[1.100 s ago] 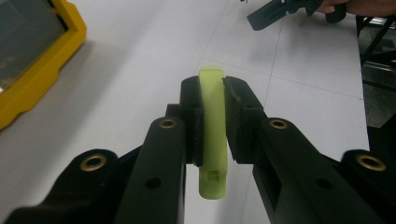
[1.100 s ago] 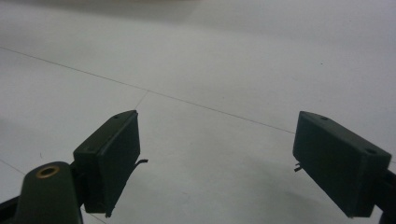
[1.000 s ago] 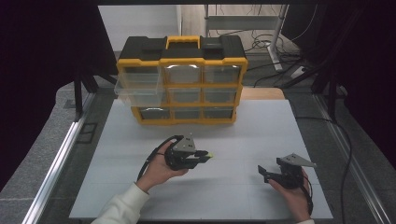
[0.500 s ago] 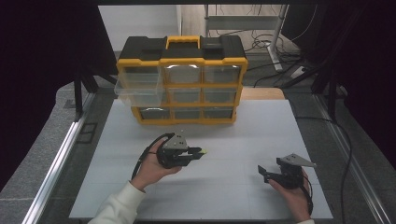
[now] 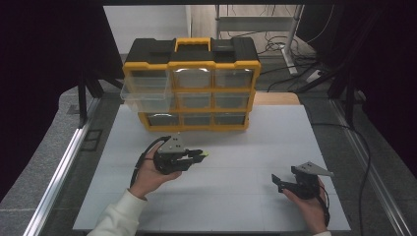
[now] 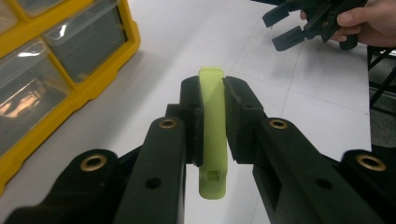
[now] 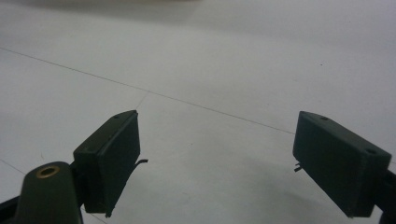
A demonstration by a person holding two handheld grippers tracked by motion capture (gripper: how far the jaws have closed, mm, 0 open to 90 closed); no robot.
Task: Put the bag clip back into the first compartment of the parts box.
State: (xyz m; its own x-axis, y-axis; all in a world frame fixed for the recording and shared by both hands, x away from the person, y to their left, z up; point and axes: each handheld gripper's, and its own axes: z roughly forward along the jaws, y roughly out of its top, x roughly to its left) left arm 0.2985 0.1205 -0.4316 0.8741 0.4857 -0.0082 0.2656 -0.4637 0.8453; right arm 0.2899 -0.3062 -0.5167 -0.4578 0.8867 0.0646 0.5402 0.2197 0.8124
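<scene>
Left gripper view puts the held thing dead centre: a pale green plastic piece, flat and narrow, pinched between the two black jaws of the left gripper, its rounded tip poking out beyond them and its tail hanging back toward the camera. In the high view the same left gripper sits left of centre, above the white table, pointing toward the right of the frame with the green tip just visible at its nose.

The yellow-and-black drawer organiser stands at the top centre of the high view. One clear drawer at its left side is pulled out (it looks like the likely home for the piece, though its contents cannot be made out).

The right gripper rests low at the lower right of the high view, jaws spread wide with nothing between them; the right gripper view shows bare table between the pads.

To do the carry well, I judge the grip should stay firm, since the piece is thin and could pivot. The nose would need swinging toward the upper left of the frame, and the piece should be over the drawer's mouth before the jaws part.
</scene>
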